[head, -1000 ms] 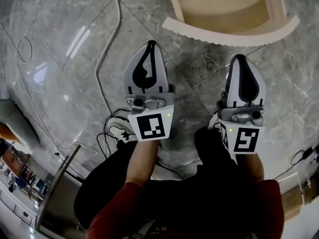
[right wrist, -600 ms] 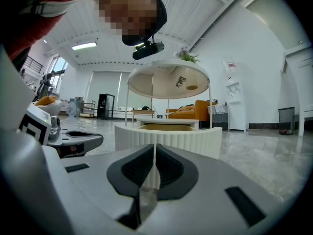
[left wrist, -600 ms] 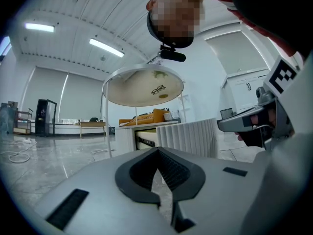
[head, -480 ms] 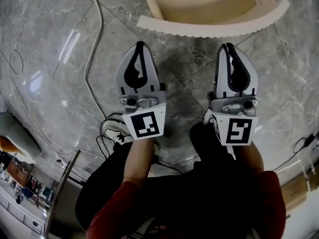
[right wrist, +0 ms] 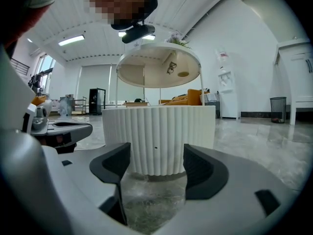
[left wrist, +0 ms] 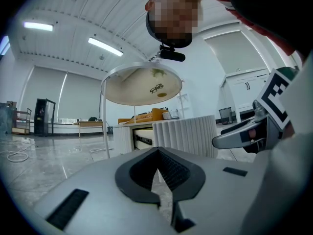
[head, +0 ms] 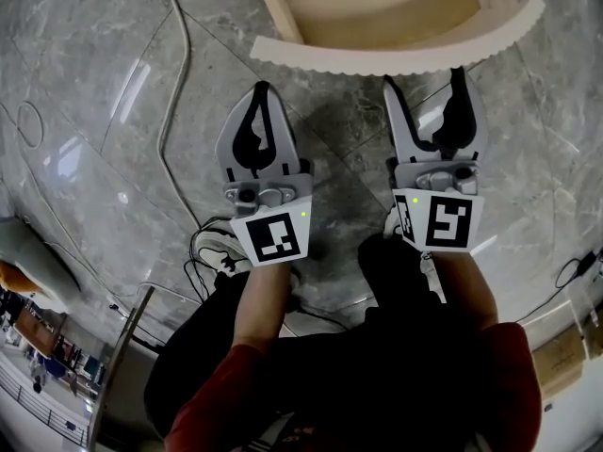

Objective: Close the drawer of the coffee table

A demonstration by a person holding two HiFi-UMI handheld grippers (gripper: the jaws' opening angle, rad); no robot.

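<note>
My right gripper just opened wide, nothing between - near the cream ribbed curved drawer front; left gripper closed, empty.

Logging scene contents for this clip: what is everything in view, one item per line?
Drawer: one, cream, ribbed curved front, pulled open, just ahead of both grippers.
Table top: one, pale, round, above the drawer.
Cable: one, pale, on the floor, left.
Floor: grey marble.
Left gripper: one, grey, shut, empty.
Right gripper: one, grey, jaws just opened, nothing between them.
Sleeve: red, left arm.
</note>
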